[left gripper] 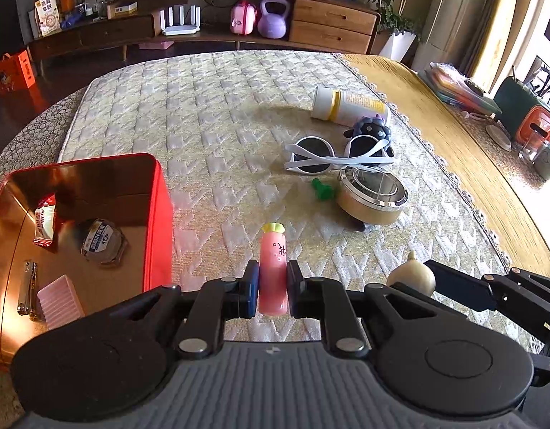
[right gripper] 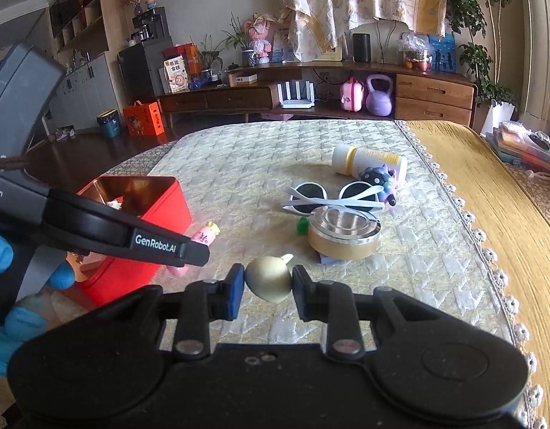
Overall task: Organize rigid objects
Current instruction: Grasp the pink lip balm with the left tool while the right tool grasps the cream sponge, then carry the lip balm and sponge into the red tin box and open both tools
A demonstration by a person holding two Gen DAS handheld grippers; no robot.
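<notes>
My left gripper (left gripper: 273, 287) is shut on a small pink bottle (left gripper: 273, 268) with a yellow-green cap, held above the quilted mat just right of the open red tin box (left gripper: 157, 214). My right gripper (right gripper: 268, 284) is shut on a cream garlic-shaped object (right gripper: 267, 279), which also shows at the left wrist view's lower right as the garlic shape (left gripper: 412, 279). The left gripper (right gripper: 189, 250) and pink bottle (right gripper: 203, 237) appear beside the red tin (right gripper: 167, 214) in the right wrist view. Inside the tin lie a snack packet (left gripper: 44, 225), a wrapped round item (left gripper: 101, 241), a nail clipper (left gripper: 26, 287) and a pink ridged piece (left gripper: 60, 302).
On the mat lie white sunglasses (left gripper: 332, 155), a round gold tin with a metal lid (left gripper: 373, 195), a green toy piece (left gripper: 321, 189), a white-and-yellow tube (left gripper: 350, 105) and a dotted purple toy (left gripper: 373, 128). A hand in a blue glove (right gripper: 10, 307) holds the left gripper. Yellow cloth (left gripper: 453, 136) covers the table's right side.
</notes>
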